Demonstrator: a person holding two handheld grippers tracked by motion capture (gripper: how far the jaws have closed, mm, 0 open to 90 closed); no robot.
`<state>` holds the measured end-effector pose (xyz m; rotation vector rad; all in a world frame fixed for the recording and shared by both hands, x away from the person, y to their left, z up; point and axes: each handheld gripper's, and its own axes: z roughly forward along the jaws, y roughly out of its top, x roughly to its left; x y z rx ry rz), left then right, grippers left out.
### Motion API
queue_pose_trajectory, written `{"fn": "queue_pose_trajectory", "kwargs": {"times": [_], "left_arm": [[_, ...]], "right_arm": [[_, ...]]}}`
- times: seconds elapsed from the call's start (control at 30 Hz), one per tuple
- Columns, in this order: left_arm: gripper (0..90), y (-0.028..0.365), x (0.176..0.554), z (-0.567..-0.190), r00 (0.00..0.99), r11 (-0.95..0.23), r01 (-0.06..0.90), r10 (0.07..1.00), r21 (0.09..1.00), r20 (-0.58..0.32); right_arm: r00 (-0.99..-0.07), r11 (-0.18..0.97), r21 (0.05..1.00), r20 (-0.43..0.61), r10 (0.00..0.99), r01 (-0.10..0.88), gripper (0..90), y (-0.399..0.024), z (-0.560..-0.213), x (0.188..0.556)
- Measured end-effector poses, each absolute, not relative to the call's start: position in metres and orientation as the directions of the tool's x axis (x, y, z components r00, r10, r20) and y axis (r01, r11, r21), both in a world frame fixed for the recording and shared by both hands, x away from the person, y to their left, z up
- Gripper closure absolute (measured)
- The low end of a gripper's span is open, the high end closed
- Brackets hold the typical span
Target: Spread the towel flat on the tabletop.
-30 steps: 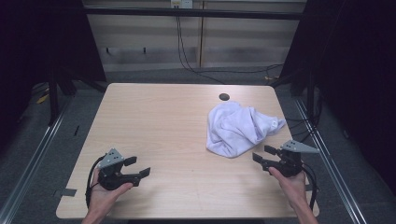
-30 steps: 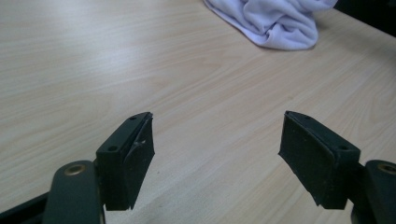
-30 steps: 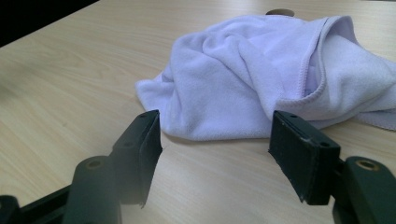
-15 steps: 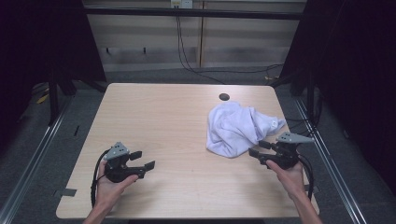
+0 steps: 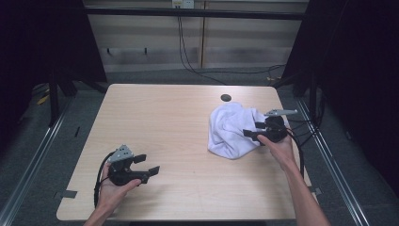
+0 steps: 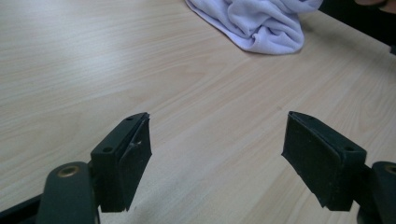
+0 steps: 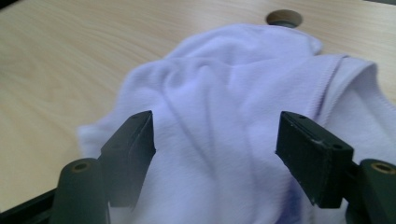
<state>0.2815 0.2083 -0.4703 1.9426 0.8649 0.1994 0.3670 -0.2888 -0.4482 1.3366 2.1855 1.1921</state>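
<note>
The crumpled white towel (image 5: 233, 132) lies bunched on the right part of the wooden table (image 5: 164, 122), just in front of the round cable hole (image 5: 226, 98). From here the likeliest slip is a pinch on several layers at once, since the folds overlap and no free corner faces the right gripper (image 5: 254, 130); lifting then would drag the whole bundle rather than spread it. The right gripper is over the towel's right edge, jaws apart and having just been opening, with cloth beneath them but nothing pressed. The right forearm reaches forward, jaws pointing left across the towel. The left gripper (image 5: 146, 165) rests low near the front left, jaws spread over bare wood, well apart from the towel.
</note>
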Motion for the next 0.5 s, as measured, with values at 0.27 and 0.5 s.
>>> {"fn": "queue_pose_trajectory", "kwargs": {"times": [0.27, 0.5], "left_arm": [[23.4, 0.207, 0.281, -0.471, 0.734, -0.270, 0.492, 0.640, 0.828, -0.227], [24.8, 0.209, 0.279, -0.468, 0.714, -0.255, 0.490, 0.666, 0.833, -0.216]], "right_arm": [[-0.501, 0.277, 0.704, 0.129, 0.856, 0.654, 29.0, -0.284, -0.479, 0.391], [-0.489, 0.414, 0.613, -0.052, 0.871, 0.673, 46.1, -0.257, -0.489, 0.390]]}}
